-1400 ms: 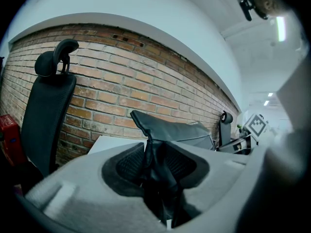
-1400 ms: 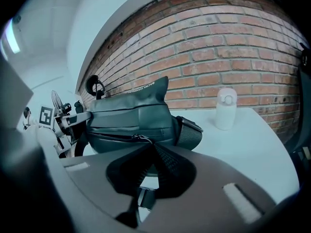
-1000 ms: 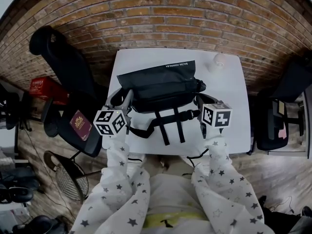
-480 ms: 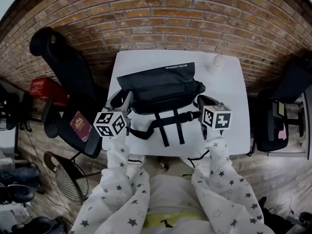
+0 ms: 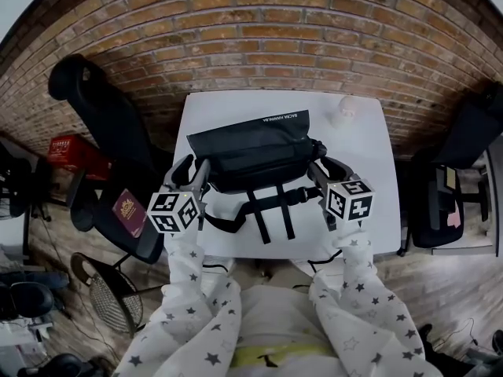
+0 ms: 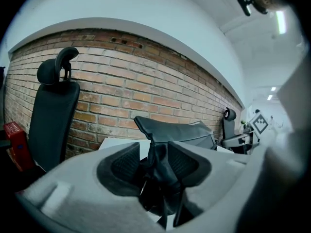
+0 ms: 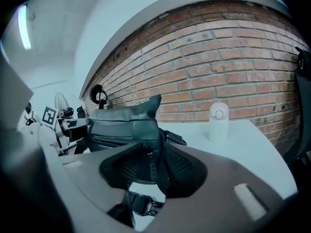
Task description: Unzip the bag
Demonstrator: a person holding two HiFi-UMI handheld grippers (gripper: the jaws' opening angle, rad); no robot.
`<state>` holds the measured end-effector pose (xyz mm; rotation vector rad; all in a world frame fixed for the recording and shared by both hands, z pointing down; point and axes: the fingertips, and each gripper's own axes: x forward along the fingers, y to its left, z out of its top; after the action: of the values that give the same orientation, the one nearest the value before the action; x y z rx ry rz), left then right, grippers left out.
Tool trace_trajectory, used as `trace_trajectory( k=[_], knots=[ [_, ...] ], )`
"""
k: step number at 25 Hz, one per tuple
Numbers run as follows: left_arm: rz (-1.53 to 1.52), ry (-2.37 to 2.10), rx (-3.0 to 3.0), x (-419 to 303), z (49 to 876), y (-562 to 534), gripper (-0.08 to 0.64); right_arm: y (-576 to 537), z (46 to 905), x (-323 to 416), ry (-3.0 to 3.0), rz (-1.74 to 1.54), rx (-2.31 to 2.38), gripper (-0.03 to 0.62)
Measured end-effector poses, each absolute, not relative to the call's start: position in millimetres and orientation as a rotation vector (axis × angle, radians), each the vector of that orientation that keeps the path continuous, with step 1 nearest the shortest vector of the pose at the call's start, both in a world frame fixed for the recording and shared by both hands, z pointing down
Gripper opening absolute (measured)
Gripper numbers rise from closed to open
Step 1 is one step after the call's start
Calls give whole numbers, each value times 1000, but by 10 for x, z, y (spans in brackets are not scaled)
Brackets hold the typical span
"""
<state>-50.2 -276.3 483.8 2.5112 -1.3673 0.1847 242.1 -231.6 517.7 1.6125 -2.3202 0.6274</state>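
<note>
A black bag (image 5: 253, 144) with straps lies on the white table (image 5: 365, 159). My left gripper (image 5: 191, 173) is at the bag's left end. In the left gripper view its jaws are opening, with a fold of black bag fabric (image 6: 158, 171) between the pads of the left gripper (image 6: 153, 148). My right gripper (image 5: 324, 171) is at the bag's right end. Its jaws are opening too, and in the right gripper view the bag's zipped end (image 7: 153, 154) stands between the spread pads of the right gripper (image 7: 155, 148), loose.
A small white bottle (image 5: 346, 110) stands at the table's far right corner. A black office chair (image 5: 102, 116) with a red booklet (image 5: 130, 208) on its seat is left of the table, another chair (image 5: 444, 203) is right. A brick wall (image 5: 259, 38) runs behind.
The right gripper's jaws have spread apart at the bag's right end. The left gripper has stayed at the left end. The whole view has shifted slightly.
</note>
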Motion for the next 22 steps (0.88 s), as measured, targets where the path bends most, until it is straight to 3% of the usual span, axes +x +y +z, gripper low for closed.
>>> trace_trajectory(
  k=[3,6,8,10,22],
  knots=[
    [166,-1396,2528,-508,4709,-2695,164,-2325,5044,2446,-2377,609,1642,110],
    [168,-1413,2548,-466,4588,-2609,92,-2311,4908,2424,-2437,576,1639,73],
    [157,-1411,2553,-437,4532,-2557,29,-2294,4814,2377,-2480,532,1629,13],
    [155,-1398,2556,-397,4507,-2518,-1,-2279,4723,2323,-2525,499,1616,8],
    [107,-1374,2627,-351,4049,-2510,-2,-2204,3983,2167,-2735,360,1707,6]
  ],
)
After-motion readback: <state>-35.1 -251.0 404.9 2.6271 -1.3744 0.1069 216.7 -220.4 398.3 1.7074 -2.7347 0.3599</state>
